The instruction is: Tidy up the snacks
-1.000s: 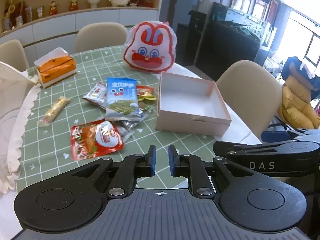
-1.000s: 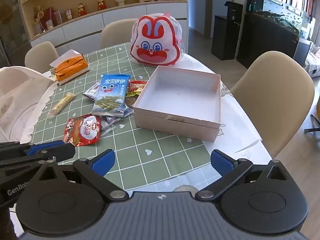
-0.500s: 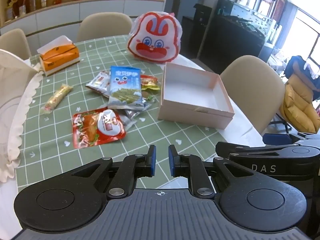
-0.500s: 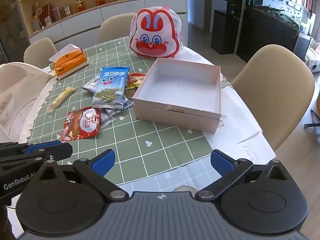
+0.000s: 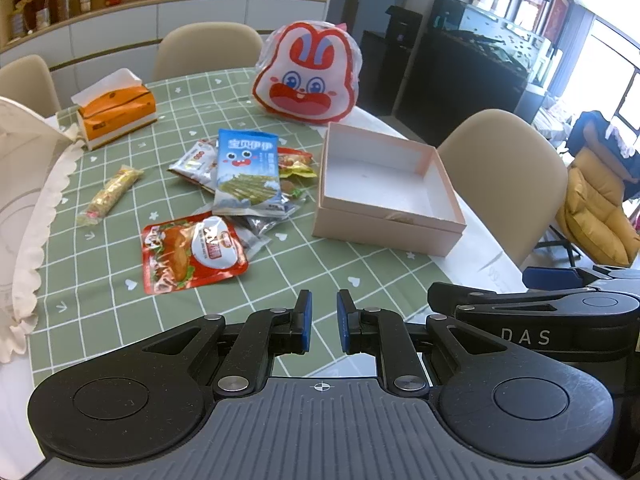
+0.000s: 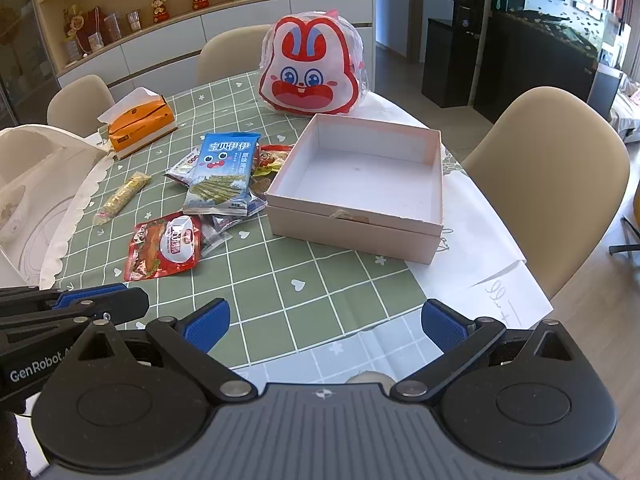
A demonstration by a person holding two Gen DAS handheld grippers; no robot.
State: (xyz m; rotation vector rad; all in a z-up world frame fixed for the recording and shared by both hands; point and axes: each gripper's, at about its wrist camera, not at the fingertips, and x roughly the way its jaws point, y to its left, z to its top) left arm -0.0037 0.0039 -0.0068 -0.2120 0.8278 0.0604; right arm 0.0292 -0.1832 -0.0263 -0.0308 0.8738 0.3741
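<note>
Snacks lie in a loose pile on the green checked tablecloth: a blue seaweed packet [image 5: 246,172] [image 6: 224,172] on top of silver and red wrappers, a red meat packet [image 5: 192,252] [image 6: 164,246] nearer me, and a yellow bar [image 5: 110,196] [image 6: 122,198] apart to the left. Right of the pile stands an open pink box [image 5: 384,220] [image 6: 348,228] with nothing in it. My left gripper [image 5: 323,312] hovers shut over the near table edge and holds nothing. Beside it my right gripper [image 6: 324,316] is wide open, with nothing between its fingers.
A rabbit-face bag [image 5: 308,76] [image 6: 310,76] stands behind the box. An orange tissue box [image 5: 116,112] sits at the far left. A white lace-edged cover [image 5: 24,184] lies along the left side. Beige chairs [image 6: 548,168] ring the table. White paper [image 6: 480,248] hangs over the right edge.
The left gripper has turned slightly, so the snacks sit a little higher in its view. Neither gripper's jaws have changed, and nothing on the table has moved.
</note>
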